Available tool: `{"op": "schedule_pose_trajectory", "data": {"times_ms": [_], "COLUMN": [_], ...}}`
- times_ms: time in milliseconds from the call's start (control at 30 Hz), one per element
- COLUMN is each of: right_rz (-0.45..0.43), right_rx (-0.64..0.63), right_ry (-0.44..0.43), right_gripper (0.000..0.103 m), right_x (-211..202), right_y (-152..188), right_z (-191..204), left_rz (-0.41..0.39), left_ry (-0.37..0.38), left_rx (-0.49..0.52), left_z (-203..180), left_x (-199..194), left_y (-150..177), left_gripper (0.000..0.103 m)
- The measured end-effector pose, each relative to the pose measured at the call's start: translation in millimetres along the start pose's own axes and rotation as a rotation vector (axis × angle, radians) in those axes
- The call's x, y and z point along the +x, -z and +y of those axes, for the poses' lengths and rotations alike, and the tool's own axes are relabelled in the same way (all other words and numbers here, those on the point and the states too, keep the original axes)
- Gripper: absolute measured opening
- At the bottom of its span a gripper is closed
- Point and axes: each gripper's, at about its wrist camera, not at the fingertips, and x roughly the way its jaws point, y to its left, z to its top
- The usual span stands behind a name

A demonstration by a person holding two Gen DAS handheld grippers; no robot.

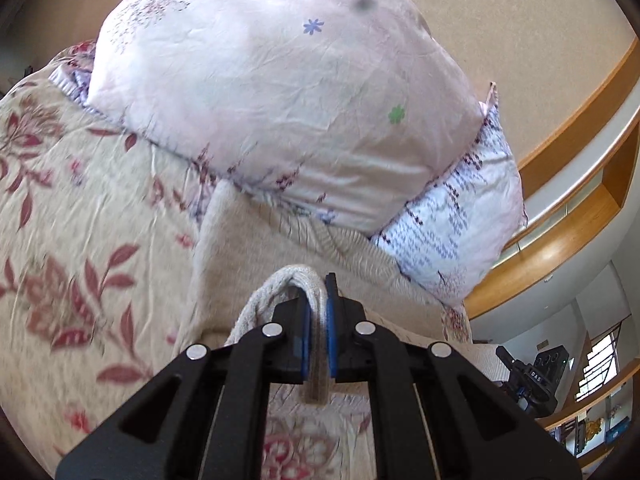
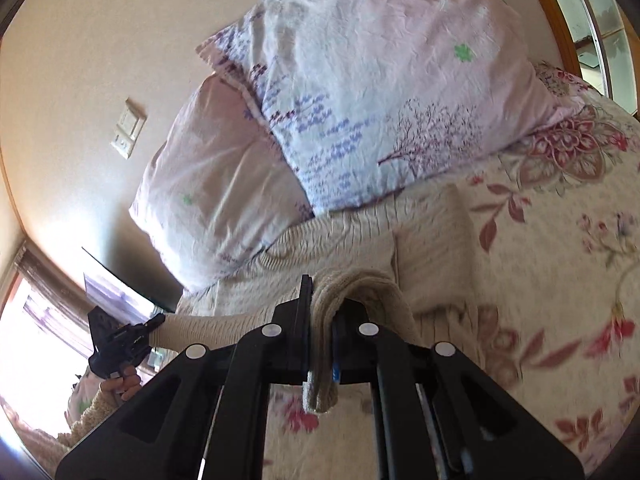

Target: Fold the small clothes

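Left gripper (image 1: 318, 300): we see matte black linkage arms, four round silver pins, and blue pads (image 1: 330, 320) lining the fingers. Right gripper (image 2: 320, 312): same black frame, same silver pins, with blue showing at one pad. At far left we note bare fingers (image 2: 128, 384) and a cream knit sleeve (image 2: 98, 406).
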Motion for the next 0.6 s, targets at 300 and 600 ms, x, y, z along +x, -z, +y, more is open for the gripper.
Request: {"op": "schedule_pose_trajectory", "data": {"times_ms": [300,600], "right_rz": [0.033,0.054], "right_rx": [0.199,0.359], "right_ry": [0.076,0.121], "right_gripper": [0.008,0.008], "right_x": [78,112], "right_y": [-31,-37], "right_z": [-52,-81], "left_rz": [0.055,0.095], "left_ry": [-0.110,-0.127], "left_rx": [-0.079,-0.253], "left_z": [13,45], "left_x": [84,124], "left_y": [-32,-36], "left_gripper": [0.006,0.006]}}
